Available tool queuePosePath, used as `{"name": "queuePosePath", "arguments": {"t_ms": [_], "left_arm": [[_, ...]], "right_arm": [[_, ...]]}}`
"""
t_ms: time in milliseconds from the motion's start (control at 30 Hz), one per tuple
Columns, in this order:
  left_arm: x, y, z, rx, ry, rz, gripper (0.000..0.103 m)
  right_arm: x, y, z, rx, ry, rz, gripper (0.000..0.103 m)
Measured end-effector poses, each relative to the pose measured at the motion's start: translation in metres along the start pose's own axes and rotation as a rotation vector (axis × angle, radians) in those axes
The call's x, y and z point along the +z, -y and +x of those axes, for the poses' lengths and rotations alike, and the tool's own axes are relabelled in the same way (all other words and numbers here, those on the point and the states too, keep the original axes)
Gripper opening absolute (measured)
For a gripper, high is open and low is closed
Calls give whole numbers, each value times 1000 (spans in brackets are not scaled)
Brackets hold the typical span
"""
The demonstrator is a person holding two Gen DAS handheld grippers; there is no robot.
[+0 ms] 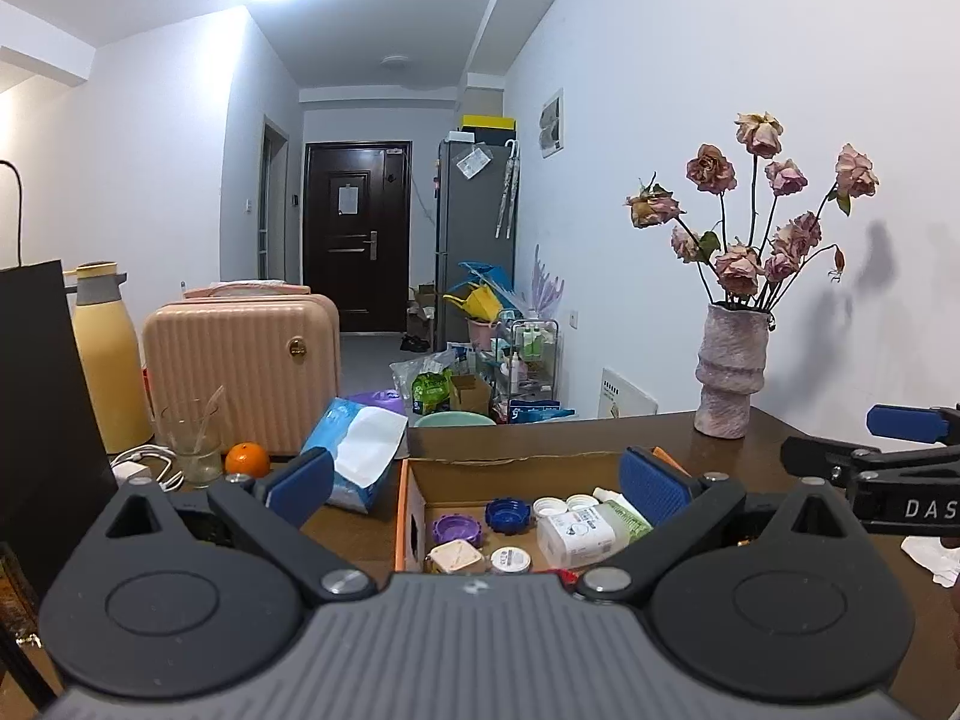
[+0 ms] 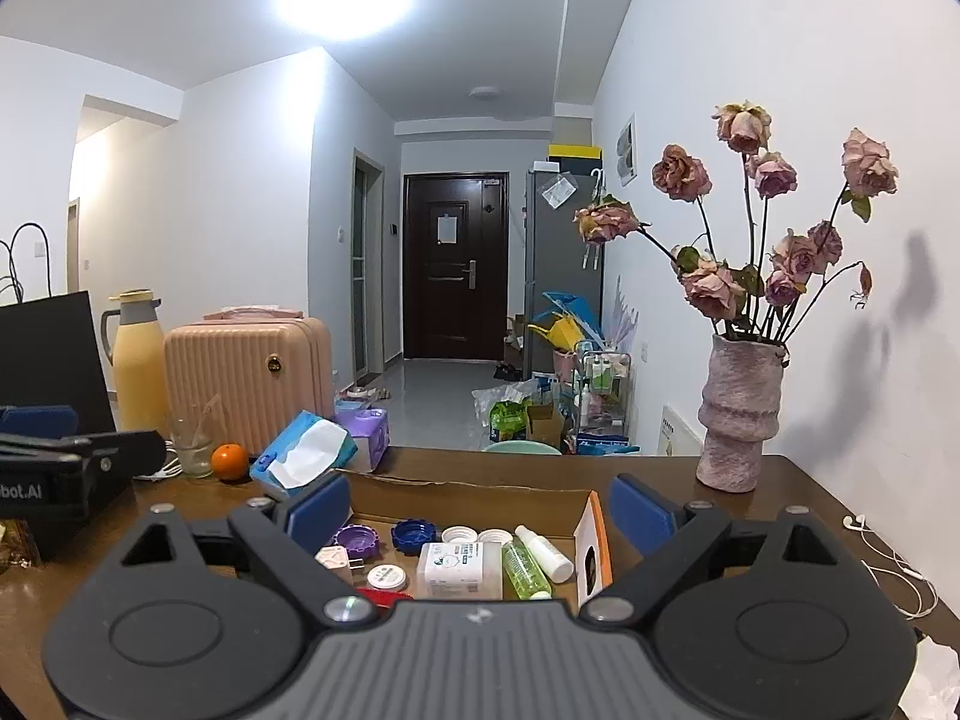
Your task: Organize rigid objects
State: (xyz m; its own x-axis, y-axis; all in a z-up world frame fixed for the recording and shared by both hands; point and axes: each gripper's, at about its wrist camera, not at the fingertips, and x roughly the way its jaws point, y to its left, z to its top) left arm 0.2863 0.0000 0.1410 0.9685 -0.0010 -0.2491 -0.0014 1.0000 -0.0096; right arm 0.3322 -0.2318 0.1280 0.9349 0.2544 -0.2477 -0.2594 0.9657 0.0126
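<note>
Jaws wide; cardboard box front hidden.

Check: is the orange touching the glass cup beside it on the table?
Apart. The right wrist view shows a thin strip of table between the orange and the glass cup; the left wrist view shows the same gap.

You had open air above the cardboard box, whose top stood uncovered near the table's front edge. Bare table lay between the box and the vase at the far right corner. Along the far left edge, the tissue pack, orange and glass crowded your way.
</note>
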Motion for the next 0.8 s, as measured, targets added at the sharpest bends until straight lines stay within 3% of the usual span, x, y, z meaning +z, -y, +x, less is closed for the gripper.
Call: {"name": "queuePosePath", "arguments": {"t_ms": [267, 800], "left_arm": [[-8, -7, -24, 0, 9, -9, 103], [-94, -8, -87, 69, 118, 106, 103]], "right_arm": [[-9, -12, -19, 17, 7, -8, 95], [-84, -45, -66, 40, -23, -61, 95]]}}
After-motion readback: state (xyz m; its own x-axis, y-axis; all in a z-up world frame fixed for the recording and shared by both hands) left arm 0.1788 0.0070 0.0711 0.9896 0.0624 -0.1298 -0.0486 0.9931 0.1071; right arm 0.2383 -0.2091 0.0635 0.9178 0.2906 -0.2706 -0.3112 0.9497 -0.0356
